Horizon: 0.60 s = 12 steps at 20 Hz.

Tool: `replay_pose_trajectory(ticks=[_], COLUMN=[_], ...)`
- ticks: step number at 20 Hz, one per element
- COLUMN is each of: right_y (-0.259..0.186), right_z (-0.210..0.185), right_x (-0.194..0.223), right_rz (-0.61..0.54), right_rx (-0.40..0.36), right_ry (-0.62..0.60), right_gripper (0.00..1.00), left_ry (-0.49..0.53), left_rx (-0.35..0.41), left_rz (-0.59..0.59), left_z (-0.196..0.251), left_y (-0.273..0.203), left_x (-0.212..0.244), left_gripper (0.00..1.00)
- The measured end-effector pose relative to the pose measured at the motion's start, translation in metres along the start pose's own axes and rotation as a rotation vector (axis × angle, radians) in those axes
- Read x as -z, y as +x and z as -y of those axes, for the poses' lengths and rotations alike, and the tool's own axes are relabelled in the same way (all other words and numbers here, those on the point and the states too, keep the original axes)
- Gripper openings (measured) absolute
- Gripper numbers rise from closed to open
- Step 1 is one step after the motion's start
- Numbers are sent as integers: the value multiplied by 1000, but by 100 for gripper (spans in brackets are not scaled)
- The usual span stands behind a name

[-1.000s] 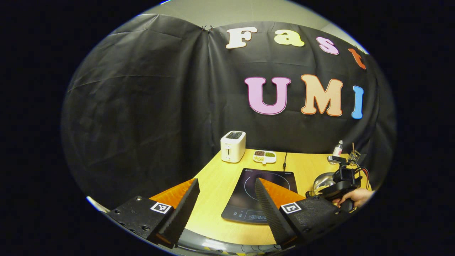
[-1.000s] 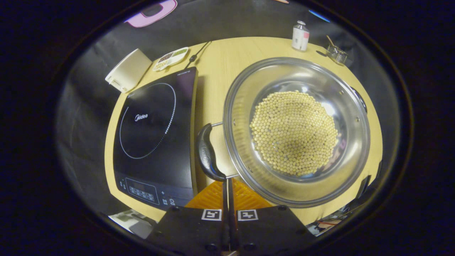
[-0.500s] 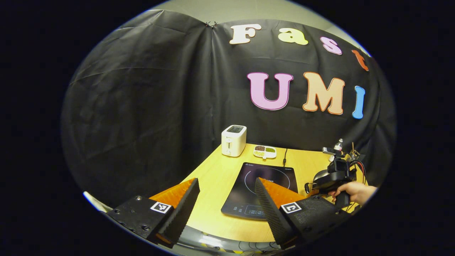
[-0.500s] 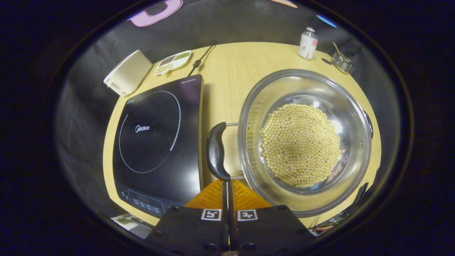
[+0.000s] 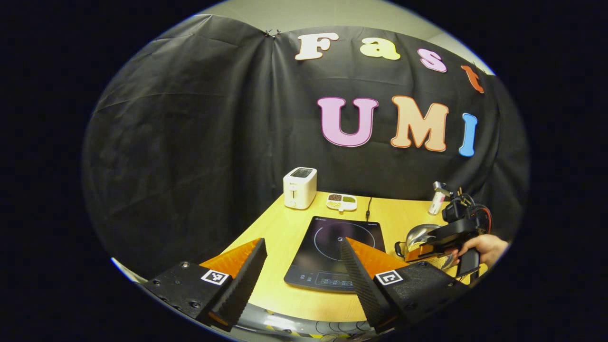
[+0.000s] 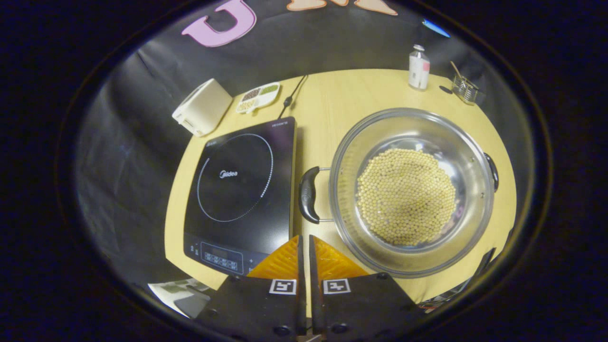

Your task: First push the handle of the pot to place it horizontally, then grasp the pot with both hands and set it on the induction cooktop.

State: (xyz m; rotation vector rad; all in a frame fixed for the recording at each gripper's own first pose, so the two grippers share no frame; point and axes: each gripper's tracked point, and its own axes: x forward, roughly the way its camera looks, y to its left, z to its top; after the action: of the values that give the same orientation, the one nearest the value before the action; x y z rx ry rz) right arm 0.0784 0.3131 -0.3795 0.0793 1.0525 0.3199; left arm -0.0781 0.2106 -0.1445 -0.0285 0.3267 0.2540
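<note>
**Handle pushed flat; my right gripper had backed off**

My right gripper (image 6: pixel 304 237) was pressed together, its fingers almost touching with only a thin slit between them and nothing held. A second earlier its tips had been right against the near end of the pot's black handle (image 6: pixel 308 194); by this moment I had pulled up and back, so the tips sat just short of the handle and apart from it. The handle now stuck out sideways from the rim toward the induction cooktop (image 6: pixel 237 190), which I judged meant the push was finished.

The pot (image 6: pixel 413 190), loaded with pale beans (image 6: pixel 406 197), stood on the table (image 6: pixel 332 99) just beside the cooktop's right edge, not on it. Its second handle (image 6: pixel 492 171) showed at the far rim.

My left gripper (image 5: pixel 304 256) hung spread wide and empty, above the table's near edge, with the cooktop (image 5: pixel 335 247) ahead of it. In the left gripper view I could see my other hand (image 5: pixel 479 247) holding the right gripper (image 5: pixel 439 242) over the pot (image 5: pixel 420 235).

Next, I reckoned, came the two-handed grasp: one gripper to each handle. The beans would make the lift heavy, so uneven grips could tip it.
</note>
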Motion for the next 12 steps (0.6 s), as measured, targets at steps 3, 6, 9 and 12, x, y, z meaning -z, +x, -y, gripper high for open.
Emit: replay_pose_trajectory(ticks=[3, 6, 9, 12], right_y=[-28, -46, -58, -68], right_z=[26, 61, 91, 124], right_x=[-2, -4, -11, -21], right_rz=[21, 34, 40, 21], right_rx=[-11, -3, -20, -21], right_ry=[25, 49, 67, 57], right_gripper=[11, 12, 31, 50], left_ry=[21, 21, 34, 54], left_rx=[48, 103, 137, 148], left_rz=[-11, -34, -62, -107], left_z=[24, 52, 79, 104], left_y=[6, 14, 30, 48], left_x=[1, 2, 7, 13], left_gripper=[94, 96, 96, 96])
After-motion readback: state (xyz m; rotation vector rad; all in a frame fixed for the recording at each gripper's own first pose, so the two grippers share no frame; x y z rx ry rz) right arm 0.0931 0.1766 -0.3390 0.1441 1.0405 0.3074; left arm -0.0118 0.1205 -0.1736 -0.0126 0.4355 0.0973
